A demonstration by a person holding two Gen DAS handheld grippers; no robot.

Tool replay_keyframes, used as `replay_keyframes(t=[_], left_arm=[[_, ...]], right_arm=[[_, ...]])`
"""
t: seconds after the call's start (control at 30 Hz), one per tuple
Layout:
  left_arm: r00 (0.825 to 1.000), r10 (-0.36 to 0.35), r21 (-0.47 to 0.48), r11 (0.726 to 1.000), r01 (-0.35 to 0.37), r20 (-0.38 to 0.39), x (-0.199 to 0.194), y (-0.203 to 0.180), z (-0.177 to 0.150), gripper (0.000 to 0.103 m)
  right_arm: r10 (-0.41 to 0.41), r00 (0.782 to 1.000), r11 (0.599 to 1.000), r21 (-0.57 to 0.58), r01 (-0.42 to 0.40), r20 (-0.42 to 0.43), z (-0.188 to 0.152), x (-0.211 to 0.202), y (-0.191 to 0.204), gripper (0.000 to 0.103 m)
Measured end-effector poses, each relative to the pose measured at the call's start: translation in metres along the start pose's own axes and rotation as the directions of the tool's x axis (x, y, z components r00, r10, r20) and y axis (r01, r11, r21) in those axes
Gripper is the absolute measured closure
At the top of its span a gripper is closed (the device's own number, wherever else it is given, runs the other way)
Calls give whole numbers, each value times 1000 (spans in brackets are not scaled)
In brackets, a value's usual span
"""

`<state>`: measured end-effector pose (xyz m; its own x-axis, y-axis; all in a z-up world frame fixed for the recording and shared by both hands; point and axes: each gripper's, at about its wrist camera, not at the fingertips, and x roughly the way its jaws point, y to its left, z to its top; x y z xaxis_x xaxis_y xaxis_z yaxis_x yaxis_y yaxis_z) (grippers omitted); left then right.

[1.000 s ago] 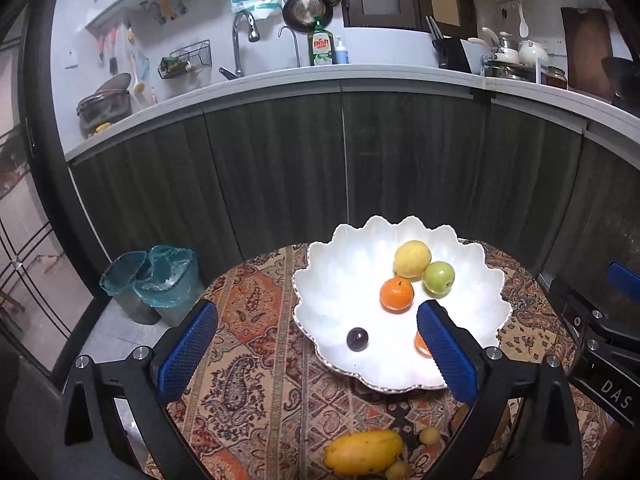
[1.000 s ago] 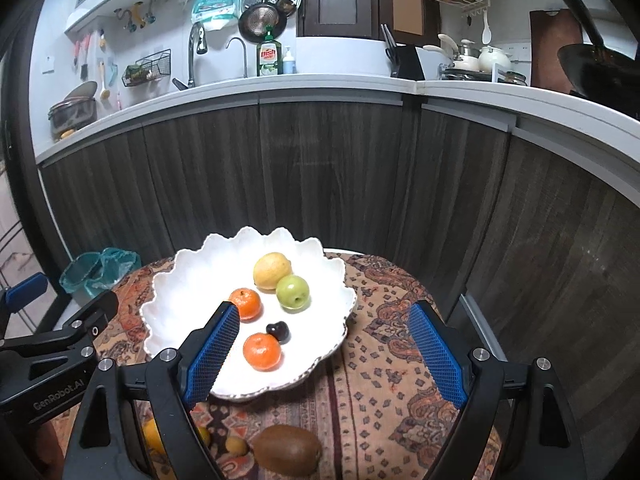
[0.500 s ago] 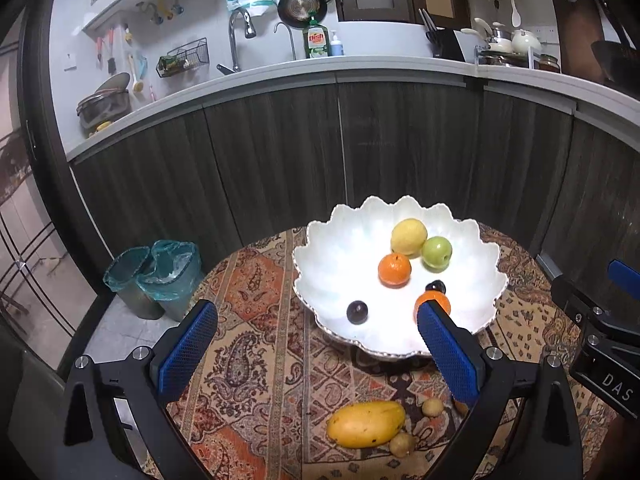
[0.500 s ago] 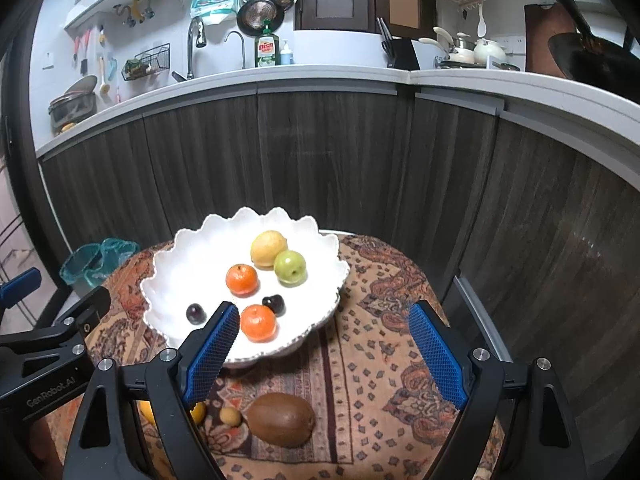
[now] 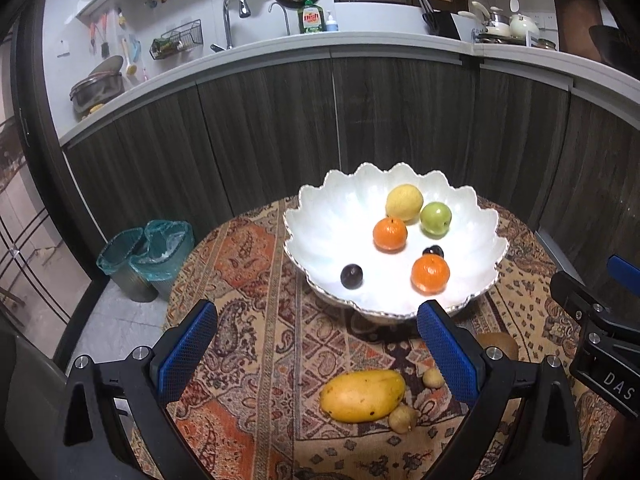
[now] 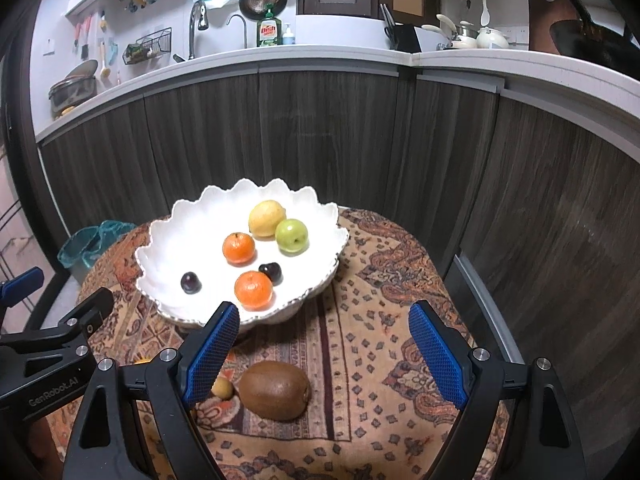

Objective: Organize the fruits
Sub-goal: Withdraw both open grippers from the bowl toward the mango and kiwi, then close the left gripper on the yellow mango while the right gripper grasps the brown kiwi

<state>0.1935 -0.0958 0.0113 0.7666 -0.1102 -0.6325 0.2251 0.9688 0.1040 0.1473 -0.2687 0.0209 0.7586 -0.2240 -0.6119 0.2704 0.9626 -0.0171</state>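
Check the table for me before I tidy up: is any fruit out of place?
Yes. A mango, a kiwi and two small yellowish fruits lie on the patterned cloth, outside the white bowl.

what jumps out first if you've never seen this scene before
The white scalloped bowl on the patterned tablecloth draws the eye, with two oranges, a lemon, a green apple and two dark plums inside. In front of it on the cloth lie a mango and a kiwi, framed by the open blue-padded left gripper and right gripper.
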Motion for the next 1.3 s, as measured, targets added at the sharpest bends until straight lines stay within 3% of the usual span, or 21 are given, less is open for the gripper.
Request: replay_keyframes(t=[0.47,1.3], left_arm=[[996,-34,-4,999,34,-88,24,-7,-26,1],[965,-80,-37,997,73,-249,87,-24,-63,1]], right_arm=[[-4,998,1000,-6,4,-55,-23,15,-2,16],[-4,987,1000,-5,3,-158,-55,59,-5,16]])
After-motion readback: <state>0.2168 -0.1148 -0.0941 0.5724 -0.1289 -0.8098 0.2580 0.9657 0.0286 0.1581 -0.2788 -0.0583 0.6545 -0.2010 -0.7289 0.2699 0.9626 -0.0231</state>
